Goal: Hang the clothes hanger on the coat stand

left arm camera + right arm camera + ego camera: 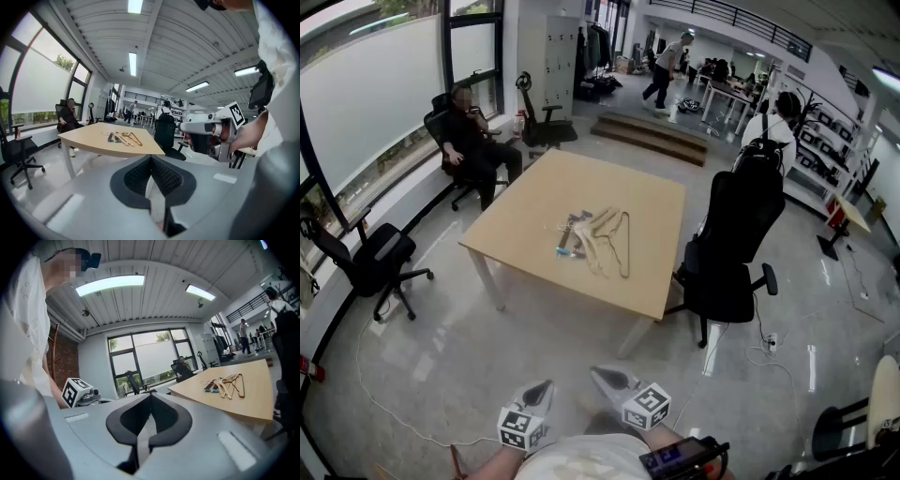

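The wooden clothes hangers point(605, 239) lie in a mixed-up heap in the middle of the tabletop point(534, 187). Pulling one out might drag the others along and knock them off the tabletop. The left gripper point(151, 161) and right gripper point(151, 397) are closed tight, hold nothing, and are well away from the tabletop.

The hangers point(609, 239) are overlapping in a heap near the desk's point(544, 187) middle, hiding their count; the blue-tipped items point(565, 249) at the heap's left are appearing too small to identify.
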A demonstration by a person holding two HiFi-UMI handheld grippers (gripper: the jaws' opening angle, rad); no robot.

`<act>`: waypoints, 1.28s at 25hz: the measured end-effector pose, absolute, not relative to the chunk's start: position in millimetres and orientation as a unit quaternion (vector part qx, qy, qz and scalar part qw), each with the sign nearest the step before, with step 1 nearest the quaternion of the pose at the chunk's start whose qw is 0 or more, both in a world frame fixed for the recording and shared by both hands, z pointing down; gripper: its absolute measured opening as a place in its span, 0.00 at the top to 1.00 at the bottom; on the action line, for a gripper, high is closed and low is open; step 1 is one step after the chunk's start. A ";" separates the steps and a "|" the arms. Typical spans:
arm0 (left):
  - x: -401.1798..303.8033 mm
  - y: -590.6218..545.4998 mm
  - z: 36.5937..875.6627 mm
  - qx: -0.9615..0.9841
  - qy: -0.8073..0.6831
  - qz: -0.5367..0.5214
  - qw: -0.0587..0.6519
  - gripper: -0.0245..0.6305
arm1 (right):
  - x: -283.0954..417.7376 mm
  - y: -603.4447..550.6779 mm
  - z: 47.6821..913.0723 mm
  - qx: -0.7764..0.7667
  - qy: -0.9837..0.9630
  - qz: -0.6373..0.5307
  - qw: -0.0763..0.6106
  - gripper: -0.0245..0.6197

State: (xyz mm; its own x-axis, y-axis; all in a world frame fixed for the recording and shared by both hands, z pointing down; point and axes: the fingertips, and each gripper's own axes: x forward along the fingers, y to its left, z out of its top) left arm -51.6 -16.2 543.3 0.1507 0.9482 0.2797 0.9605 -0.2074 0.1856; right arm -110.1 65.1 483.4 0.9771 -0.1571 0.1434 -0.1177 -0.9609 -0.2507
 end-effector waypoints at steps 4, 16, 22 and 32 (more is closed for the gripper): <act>-69.8 -5.6 548.8 -0.743 -0.644 -0.181 0.014 0.96 | -129.5 75.4 487.8 -0.988 0.045 -0.077 0.125 0.94; -105.4 80.1 560.9 -0.707 -0.681 -0.186 0.026 0.96 | -185.4 158.8 495.9 -0.987 -0.034 -0.060 0.146 0.94; -128.8 151.3 550.7 -0.698 -0.691 -0.185 0.037 0.96 | -207.6 227.5 497.1 -0.985 -0.044 -0.062 0.155 0.94; -138.3 247.9 551.8 -0.726 -0.650 -0.223 0.017 0.96 | -224.7 332.3 494.8 -0.986 -0.021 -0.068 0.148 0.94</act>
State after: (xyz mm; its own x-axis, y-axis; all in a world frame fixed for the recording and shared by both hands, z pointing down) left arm -138.3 247.9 551.8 0.0549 0.9370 0.3449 0.9519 -0.1534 0.2654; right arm -224.7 332.3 494.8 0.9900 0.0213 0.1397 0.0615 -0.9550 -0.2900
